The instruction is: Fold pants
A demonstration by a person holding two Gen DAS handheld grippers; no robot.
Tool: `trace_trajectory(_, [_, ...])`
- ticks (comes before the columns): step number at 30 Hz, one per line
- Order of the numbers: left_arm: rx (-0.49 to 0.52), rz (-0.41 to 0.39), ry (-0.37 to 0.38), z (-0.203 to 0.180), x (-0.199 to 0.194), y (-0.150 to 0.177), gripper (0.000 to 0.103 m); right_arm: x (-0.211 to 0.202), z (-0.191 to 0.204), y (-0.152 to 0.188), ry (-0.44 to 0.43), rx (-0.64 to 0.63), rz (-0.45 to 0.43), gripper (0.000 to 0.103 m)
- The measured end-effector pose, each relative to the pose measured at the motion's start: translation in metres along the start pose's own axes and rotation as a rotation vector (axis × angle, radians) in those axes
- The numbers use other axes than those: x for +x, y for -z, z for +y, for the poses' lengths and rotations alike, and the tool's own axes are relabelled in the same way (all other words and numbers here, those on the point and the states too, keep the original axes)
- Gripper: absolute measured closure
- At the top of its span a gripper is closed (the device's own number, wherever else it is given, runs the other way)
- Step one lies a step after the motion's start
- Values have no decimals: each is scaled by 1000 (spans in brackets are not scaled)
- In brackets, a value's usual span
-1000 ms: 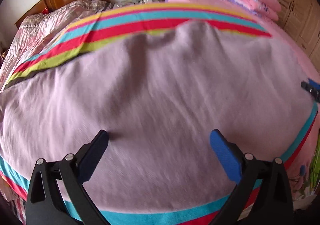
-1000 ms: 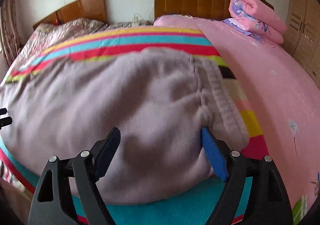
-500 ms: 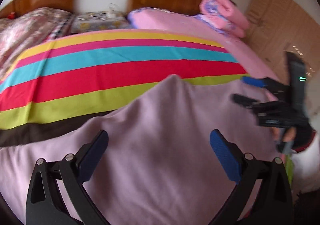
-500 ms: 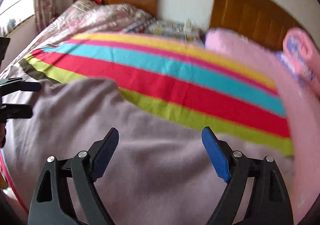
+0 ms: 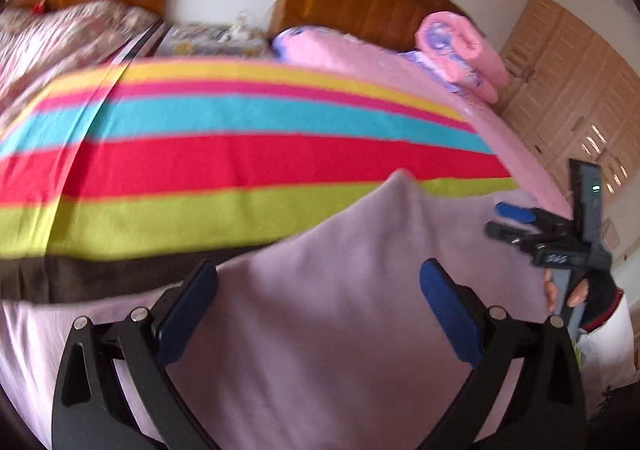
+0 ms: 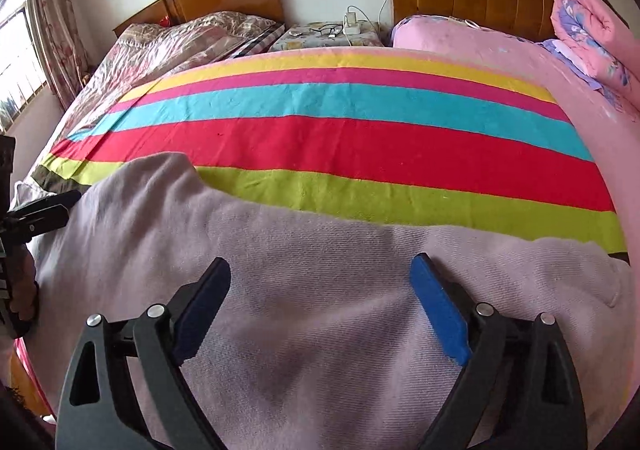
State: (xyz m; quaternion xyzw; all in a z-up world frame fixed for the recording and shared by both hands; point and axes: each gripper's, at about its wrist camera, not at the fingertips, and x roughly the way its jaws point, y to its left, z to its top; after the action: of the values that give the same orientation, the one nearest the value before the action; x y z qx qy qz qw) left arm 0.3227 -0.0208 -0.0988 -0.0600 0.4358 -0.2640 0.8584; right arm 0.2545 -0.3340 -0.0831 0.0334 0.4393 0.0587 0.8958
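Lying flat on the striped blanket (image 6: 360, 146) at 6 o'clock, the pants (image 6: 320, 250) looked barely folded, while the left gripper (image 5: 316, 302) and right gripper (image 6: 320, 298) hovered above, jaws released, the right's just widened with nothing between.

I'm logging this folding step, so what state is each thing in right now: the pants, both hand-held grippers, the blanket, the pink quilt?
Pants: lying on the striped blanket, released.
Left hand-held gripper: open, nothing between the pads, over the pants.
Right hand-held gripper: open, jaws just widened, nothing between them.
Striped blanket: spread flat on the bed.
Pink quilt: rolled up by the headboard.
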Motion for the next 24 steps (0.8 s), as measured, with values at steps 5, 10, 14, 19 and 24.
trace_trajectory(5, [-61,-158,25,11,-64,-2,4,4,4,0,27,-19,7,14])
trace_trajectory(10, [-144,-296,-68,49,-149,25,1,4,14,-2,92,-39,17,14])
trace_trajectory(14, [-303,-364,-226,107,-219,79,1,-27,60,-10,107,-81,-87,15])
trace_trajectory(19, [-517,-398,-480,182,-296,158,1,-46,182,-20,-93,-286,-153,14])
trace_trajectory(24, [-779,-427,-395,255,-331,207,2,-29,324,3,-319,-512,-111,14])
